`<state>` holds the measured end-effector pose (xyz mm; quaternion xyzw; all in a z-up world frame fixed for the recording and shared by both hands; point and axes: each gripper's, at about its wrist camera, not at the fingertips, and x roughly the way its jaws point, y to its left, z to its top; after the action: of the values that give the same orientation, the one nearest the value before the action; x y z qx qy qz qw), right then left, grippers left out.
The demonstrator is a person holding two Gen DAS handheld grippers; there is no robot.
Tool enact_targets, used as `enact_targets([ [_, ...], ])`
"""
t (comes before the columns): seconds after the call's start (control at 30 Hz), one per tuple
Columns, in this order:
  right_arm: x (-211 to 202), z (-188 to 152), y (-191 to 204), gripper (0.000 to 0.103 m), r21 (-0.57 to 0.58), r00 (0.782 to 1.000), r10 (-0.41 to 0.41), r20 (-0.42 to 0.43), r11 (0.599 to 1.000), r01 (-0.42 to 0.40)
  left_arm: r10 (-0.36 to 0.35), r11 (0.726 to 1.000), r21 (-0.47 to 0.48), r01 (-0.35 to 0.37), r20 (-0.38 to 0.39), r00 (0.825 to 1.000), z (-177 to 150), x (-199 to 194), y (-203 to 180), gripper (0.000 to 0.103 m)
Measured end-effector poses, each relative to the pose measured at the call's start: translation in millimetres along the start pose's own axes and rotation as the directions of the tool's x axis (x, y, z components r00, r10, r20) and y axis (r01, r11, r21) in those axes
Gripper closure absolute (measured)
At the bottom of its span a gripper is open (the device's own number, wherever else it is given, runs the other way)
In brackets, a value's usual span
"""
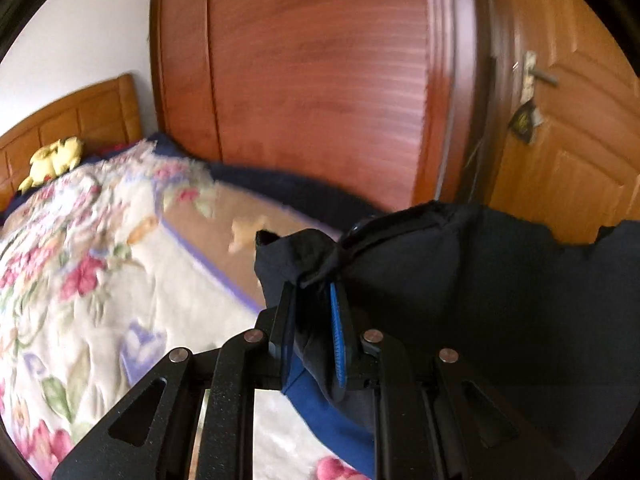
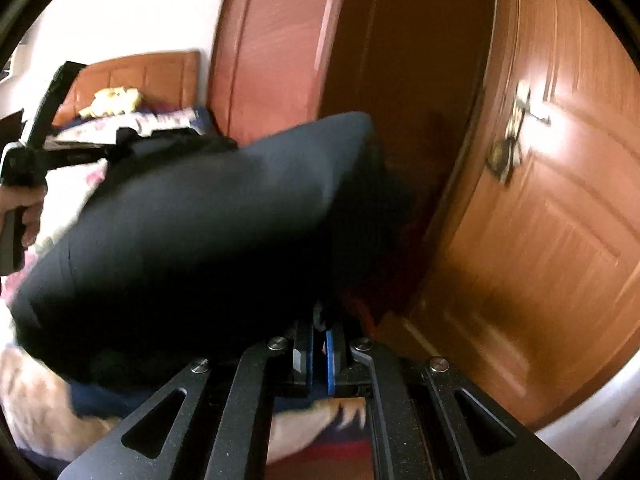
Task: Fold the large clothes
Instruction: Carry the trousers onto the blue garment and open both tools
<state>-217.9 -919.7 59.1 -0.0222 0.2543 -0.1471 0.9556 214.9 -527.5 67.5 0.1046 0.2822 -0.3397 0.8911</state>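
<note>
A large dark navy garment hangs in the air between my two grippers, above the bed. My left gripper is shut on a bunched corner of it; a blue lining shows below the fingers. My right gripper is shut on another edge of the same garment, which billows to the left and hides most of the bed. The left gripper, held by a hand, also shows at the far left of the right wrist view.
The bed carries a floral blanket and a dark blue sheet. A yellow plush toy lies by the wooden headboard. A reddish wardrobe stands behind the bed. A wooden door with a handle is at the right.
</note>
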Motion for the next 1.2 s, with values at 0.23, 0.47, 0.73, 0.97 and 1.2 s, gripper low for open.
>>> enact_targets([
  [0.23,9.2,-7.9,0.7,0.099,0.023,1.000,0.008,0.012,1.000,-0.008,-0.021,1.000,0.003,0.021,0.000,1.000,-13.0,-6.1,8.9,0.082],
  [0.47,-23.9,-15.1,18.2,0.051,0.075,0.993,-0.037,0.110,0.997,0.029,-0.036,0.998,0.058,0.033,0.047,0.998,-27.3,-48.6,14.9,0.058],
  [0.73,-72.9,-6.4,63.8,0.044,0.047,0.979,-0.005,0.205,0.999,-0.004,-0.060,0.995,0.084,0.052,0.100,0.993,-51.0,-124.9,41.6,0.019],
  [0.97,-84.9,-9.6,92.8,0.044,0.016,0.967,0.101,0.235,0.994,-0.108,-0.031,0.995,0.097,0.018,0.134,0.990,-83.9,-191.3,68.6,0.003],
  [1.2,-85.9,-13.9,137.2,0.038,-0.016,0.947,0.225,0.231,0.974,-0.227,0.026,0.999,0.032,-0.032,0.168,0.985,-119.6,-246.2,105.9,0.001],
])
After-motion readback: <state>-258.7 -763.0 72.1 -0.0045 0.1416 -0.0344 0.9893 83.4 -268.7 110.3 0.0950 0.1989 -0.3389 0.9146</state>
